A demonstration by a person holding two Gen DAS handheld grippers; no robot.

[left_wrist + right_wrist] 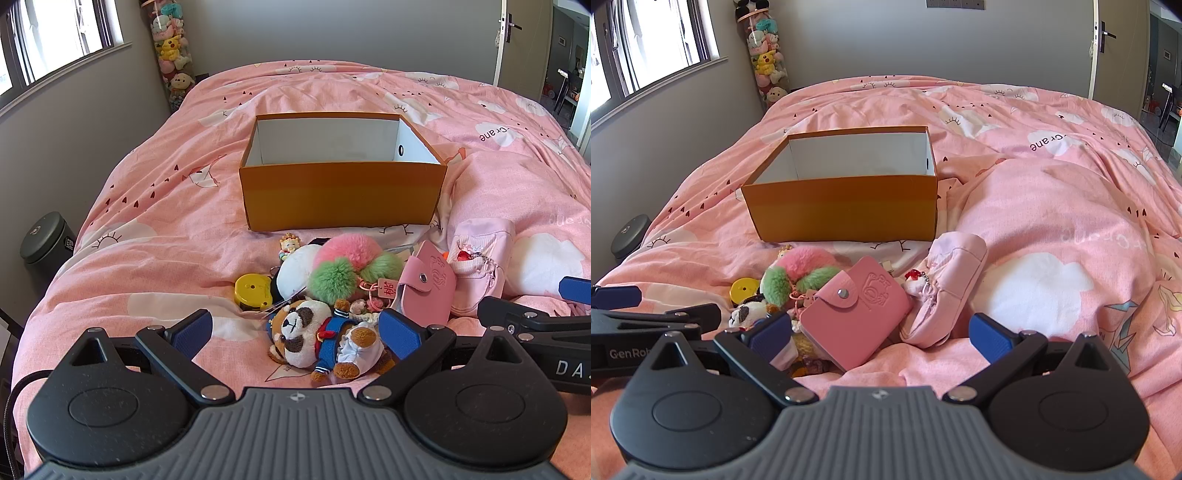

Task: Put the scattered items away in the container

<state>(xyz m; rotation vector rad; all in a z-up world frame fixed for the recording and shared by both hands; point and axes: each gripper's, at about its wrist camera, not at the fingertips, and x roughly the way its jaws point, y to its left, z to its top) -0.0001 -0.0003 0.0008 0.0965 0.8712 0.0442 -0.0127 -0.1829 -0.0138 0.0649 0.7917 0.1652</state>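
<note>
An open orange box (343, 195) (846, 212) with a white, bare inside stands on the pink bed. In front of it lies a heap: a panda plush (314, 339) (748, 314), a pink and green pompom (343, 266) (798, 271), a yellow tape measure (253, 290) (744, 290), a pink snap wallet (424, 284) (857, 310) and a pale pink pouch (480, 258) (945, 291). My left gripper (295, 332) is open with the panda plush between its fingers, untouched. My right gripper (881, 332) is open over the wallet and the pouch.
The pink bedspread (147, 221) (1071, 221) is rumpled, with a raised fold right of the box. A dark bin (46, 236) stands on the floor at the left. A tall tube of plush toys (173, 48) (766, 55) fills the far corner, a door (511, 33) the right.
</note>
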